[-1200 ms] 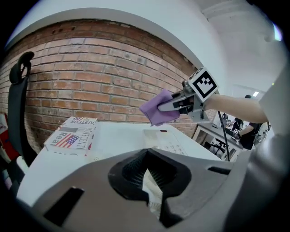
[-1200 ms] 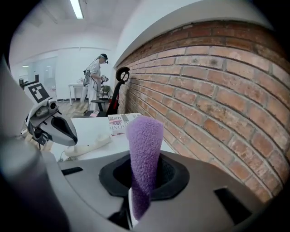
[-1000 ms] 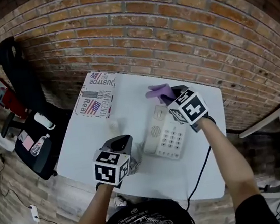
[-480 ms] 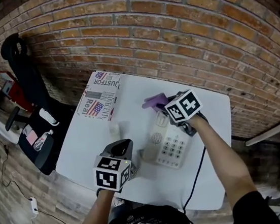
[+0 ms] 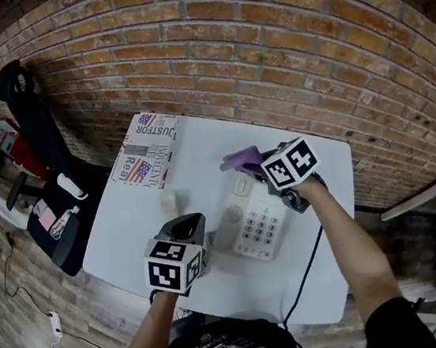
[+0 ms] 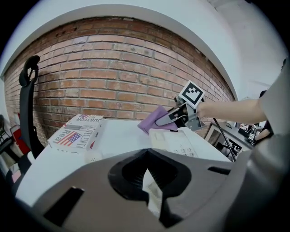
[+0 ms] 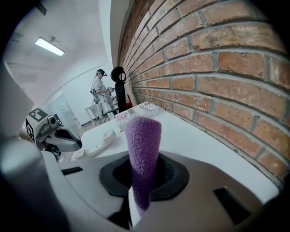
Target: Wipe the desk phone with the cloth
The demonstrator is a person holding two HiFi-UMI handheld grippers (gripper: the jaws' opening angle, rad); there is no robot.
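Found purple cloth (image 5: 240,160) clamped in right gripper (image 5: 262,167), centre-right of the head frame, jutting past the jaw tips toward upper left. Placed it at the upper end of the desk phone (image 5: 258,221); could not settle whether touching. Confirmed in the right gripper view: jaws closed on the cloth (image 7: 142,154), rolled into an upright tube rising at frame centre out of the jaw opening. Noted fleecy nap, even violet, no pattern.

Logged phone as an off-white base with a keypad grid on its lower half and a round grille at its left side, lying slanted mid-table (image 5: 130,228). Spotted handset (image 5: 168,203) off the cradle, flat on the table, left of the base and apart from it. Traced black cable (image 5: 307,273) from the phone's lower right toward frame bottom.

Located left gripper (image 5: 187,229) lower left of centre, just beside the phone's lower-left corner. Read its jaws in the left gripper view as drawn close, only a pale sliver between, nothing gripped.

Recorded printed cardboard box (image 5: 147,149) at the table's upper-left corner, brick wall (image 5: 265,44) across frame top, black office chair (image 5: 36,121) at far left.
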